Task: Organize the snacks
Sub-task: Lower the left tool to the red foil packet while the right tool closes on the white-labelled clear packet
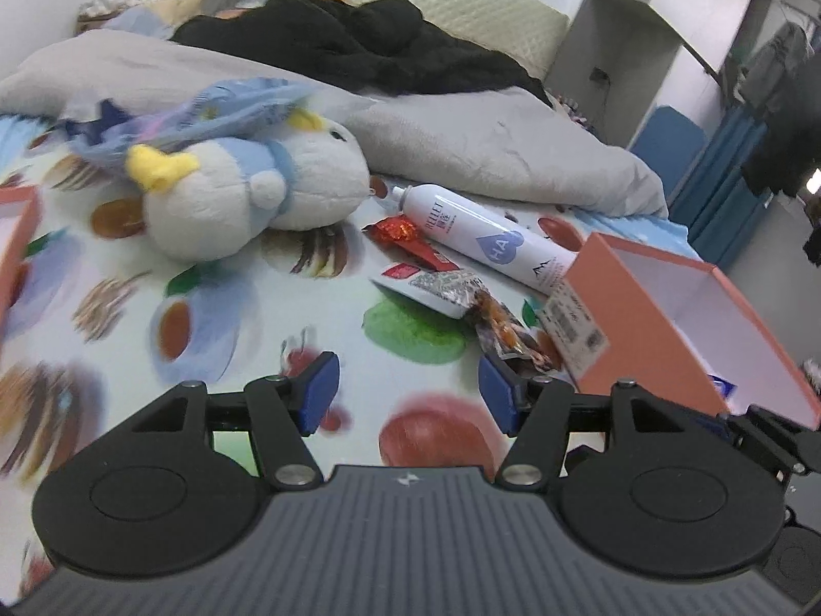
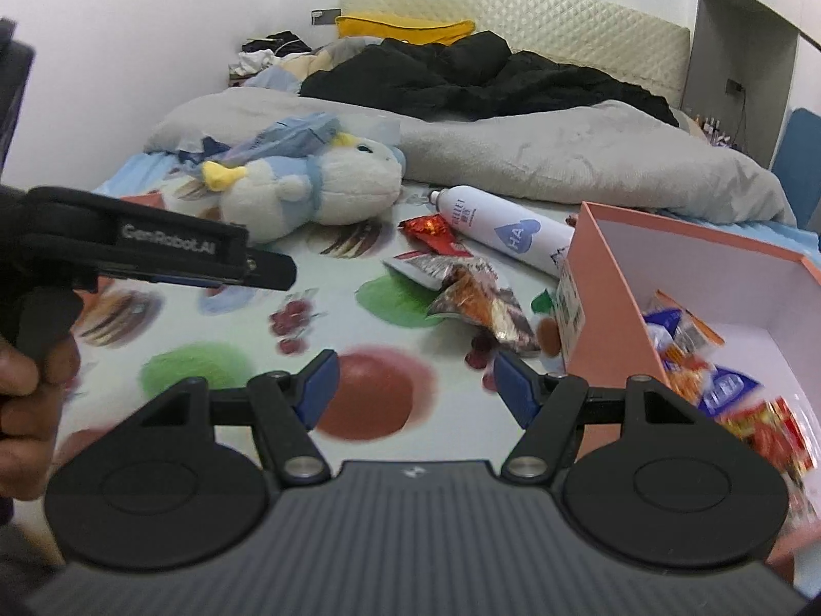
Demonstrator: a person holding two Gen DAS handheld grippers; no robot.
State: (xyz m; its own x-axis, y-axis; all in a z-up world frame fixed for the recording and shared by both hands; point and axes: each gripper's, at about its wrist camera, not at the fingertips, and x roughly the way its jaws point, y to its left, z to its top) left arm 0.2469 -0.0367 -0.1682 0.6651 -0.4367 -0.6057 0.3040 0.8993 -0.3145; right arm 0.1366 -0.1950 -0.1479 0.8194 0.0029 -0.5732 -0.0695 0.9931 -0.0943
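- The left gripper [image 1: 408,394] and the right gripper [image 2: 413,390] are both standing open with nothing between their blue pads, hovering above the fruit-printed bed sheet [image 1: 205,308].
- The loose snacks are lying in a small heap just left of the salmon-pink cardboard box [image 2: 605,277]: a crinkled silver-and-orange foil packet [image 2: 477,303], a flat white-and-red packet [image 2: 410,264] partly under it, and a red shiny wrapper [image 2: 431,231] beside the white spray can [image 2: 508,236].
- More packets [image 2: 718,369] are already lying inside the box.
- I am judging the foil packets as very light, thin and slippery; they are crumpling easily and the content may be breaking under a hard squeeze.
- A sealed edge or a raised corner is seeming the best place to pinch, because the flat middle is lying close on the soft sheet.
- The white and pale-blue plush toy [image 1: 256,190] and the grey blanket [image 1: 487,154] are soft and are not part of the sorting.
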